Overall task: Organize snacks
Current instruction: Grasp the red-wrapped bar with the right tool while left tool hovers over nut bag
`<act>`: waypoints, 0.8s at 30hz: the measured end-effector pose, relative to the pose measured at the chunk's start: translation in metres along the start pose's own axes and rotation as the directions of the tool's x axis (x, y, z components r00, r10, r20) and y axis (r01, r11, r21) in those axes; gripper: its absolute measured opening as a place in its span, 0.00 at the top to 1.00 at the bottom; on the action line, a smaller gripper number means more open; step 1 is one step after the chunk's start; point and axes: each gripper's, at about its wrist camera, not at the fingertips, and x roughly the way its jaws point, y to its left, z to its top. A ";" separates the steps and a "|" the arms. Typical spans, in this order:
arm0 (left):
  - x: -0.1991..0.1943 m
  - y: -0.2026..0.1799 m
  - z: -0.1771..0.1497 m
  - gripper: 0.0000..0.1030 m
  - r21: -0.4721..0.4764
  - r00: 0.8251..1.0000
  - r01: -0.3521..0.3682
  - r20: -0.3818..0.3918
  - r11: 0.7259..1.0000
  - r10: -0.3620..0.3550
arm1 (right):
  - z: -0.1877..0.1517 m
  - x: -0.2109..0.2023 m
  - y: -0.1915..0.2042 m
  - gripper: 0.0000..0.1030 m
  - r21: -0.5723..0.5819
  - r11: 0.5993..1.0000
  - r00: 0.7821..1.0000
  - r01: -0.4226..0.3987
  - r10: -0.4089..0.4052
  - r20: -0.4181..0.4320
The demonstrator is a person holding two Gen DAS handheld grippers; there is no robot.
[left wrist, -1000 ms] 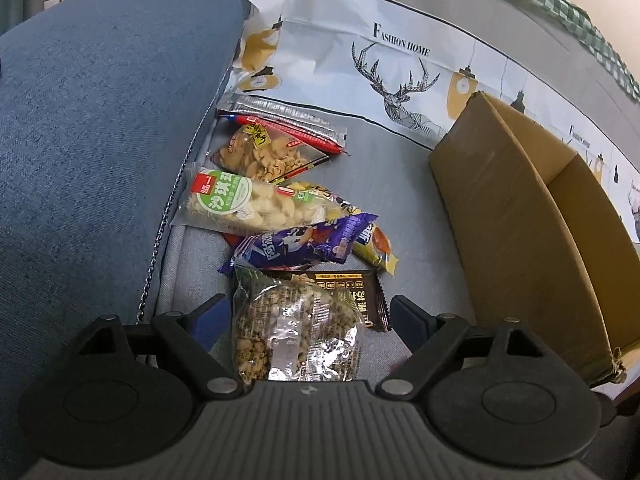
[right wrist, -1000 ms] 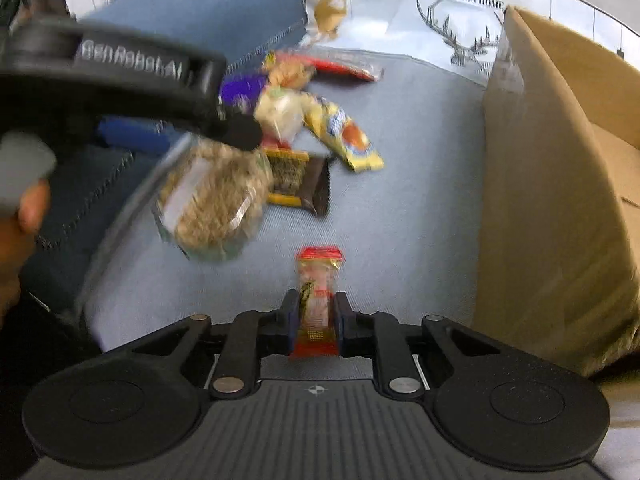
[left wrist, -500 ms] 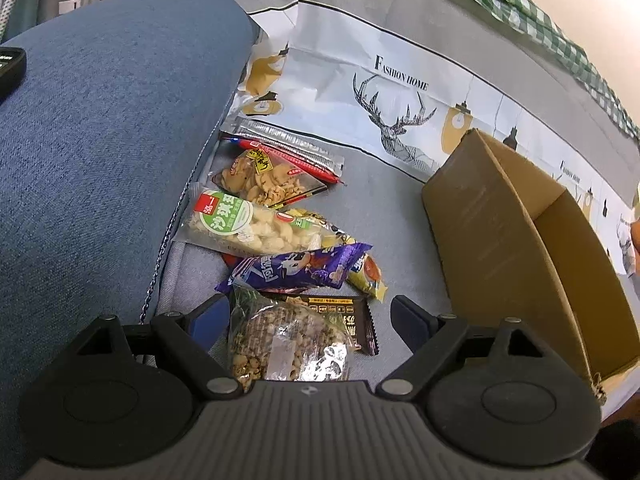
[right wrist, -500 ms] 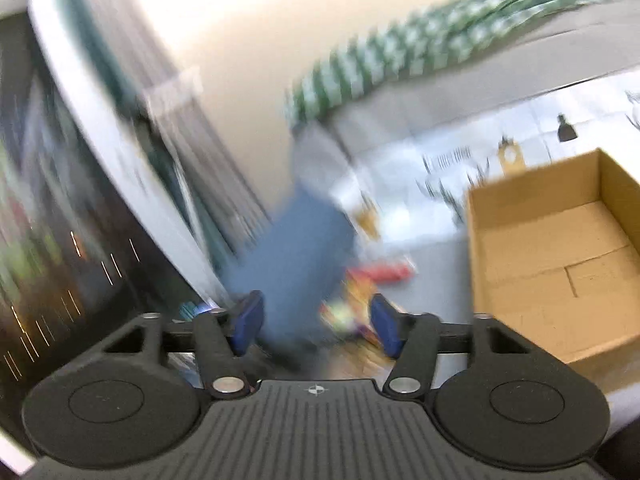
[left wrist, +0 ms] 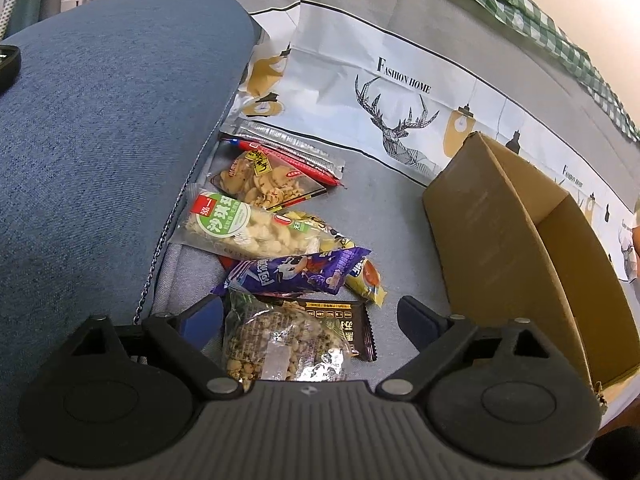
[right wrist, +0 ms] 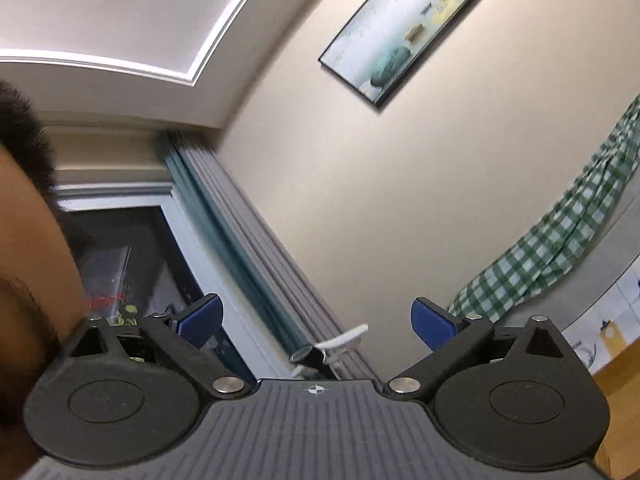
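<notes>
In the left wrist view several snack packs lie in a pile on the grey sofa seat: a clear bag of nut mix [left wrist: 276, 348] nearest, a dark brown bar [left wrist: 344, 328], a purple pack [left wrist: 296, 272], a green-labelled pack [left wrist: 248, 232], a clear crisp bag [left wrist: 260, 182] and red sticks [left wrist: 288, 158]. My left gripper [left wrist: 308, 316] is open, its jaws either side of the nut mix bag, above it. An open cardboard box [left wrist: 500, 248] stands to the right. My right gripper [right wrist: 316, 316] is open and empty, tilted up at the wall and ceiling.
A blue cushion [left wrist: 100, 140] rises at the left of the pile. A white deer-print cloth [left wrist: 400, 92] covers the sofa back. The right wrist view shows a framed picture [right wrist: 404, 24], grey curtains [right wrist: 256, 256], a green check cloth [right wrist: 560, 240] and the person's head [right wrist: 24, 240].
My right gripper let go of the small red snack, opened and swung up from the sofa to face the wall. My left gripper drew back slightly, still open over the nut mix bag.
</notes>
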 end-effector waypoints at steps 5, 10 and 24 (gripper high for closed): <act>0.000 0.001 0.000 0.06 -0.006 1.000 0.008 0.005 1.000 -0.008 | 0.010 -0.006 -0.002 0.03 0.046 0.999 1.000 0.004 -0.005 0.020; -0.002 0.000 -0.001 0.06 -0.005 1.000 0.005 0.006 1.000 -0.005 | 0.001 -0.013 0.006 0.03 0.029 1.000 0.999 -0.011 0.010 0.035; -0.003 0.000 0.000 0.05 -0.009 1.000 0.009 0.010 1.000 -0.008 | -0.004 -0.016 0.008 0.01 0.044 0.999 0.999 -0.031 0.029 0.045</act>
